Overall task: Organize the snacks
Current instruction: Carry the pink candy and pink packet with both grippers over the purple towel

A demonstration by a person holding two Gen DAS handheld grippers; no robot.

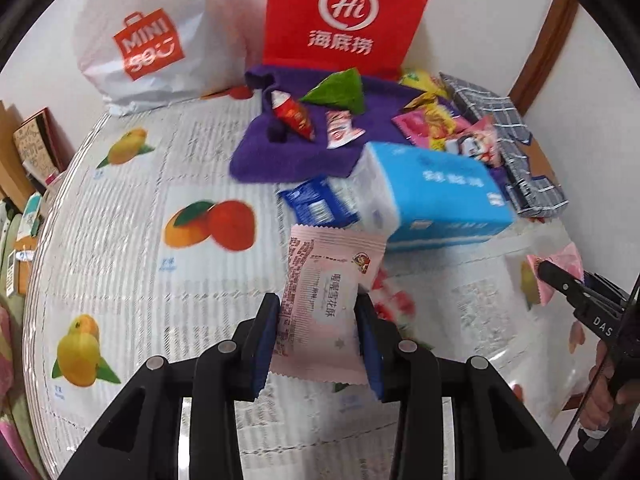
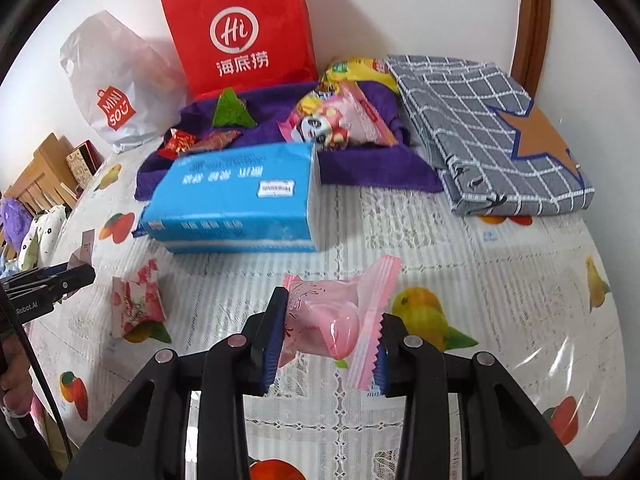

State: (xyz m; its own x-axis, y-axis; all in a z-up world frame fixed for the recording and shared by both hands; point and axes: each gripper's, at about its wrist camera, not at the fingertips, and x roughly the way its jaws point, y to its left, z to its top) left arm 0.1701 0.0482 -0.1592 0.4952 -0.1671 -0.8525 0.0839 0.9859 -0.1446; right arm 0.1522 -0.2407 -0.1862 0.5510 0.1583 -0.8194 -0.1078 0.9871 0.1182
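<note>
My left gripper [image 1: 318,332] is shut on a pale pink snack packet [image 1: 320,300] with printed text, held above the fruit-print tablecloth. My right gripper [image 2: 328,334] is shut on a glossy pink sweet wrapper [image 2: 340,312] with zigzag ends; the same gripper shows at the right edge of the left wrist view as dark fingers [image 1: 560,280]. Another pink floral packet [image 2: 136,304] lies on the cloth to the left. More snacks rest on a purple towel [image 1: 280,148]: a red cone-shaped pack [image 1: 294,114], a green triangle pack [image 1: 340,90] and a panda packet [image 2: 340,124].
A blue tissue pack [image 2: 236,200] lies mid-table with a blue biscuit pack [image 1: 316,202] beside it. A red paper bag [image 2: 240,28] and a white shopping bag [image 2: 116,88] stand against the wall. Folded checked cloth [image 2: 488,136] sits at the right. A person's hand [image 1: 608,388] grips the right handle.
</note>
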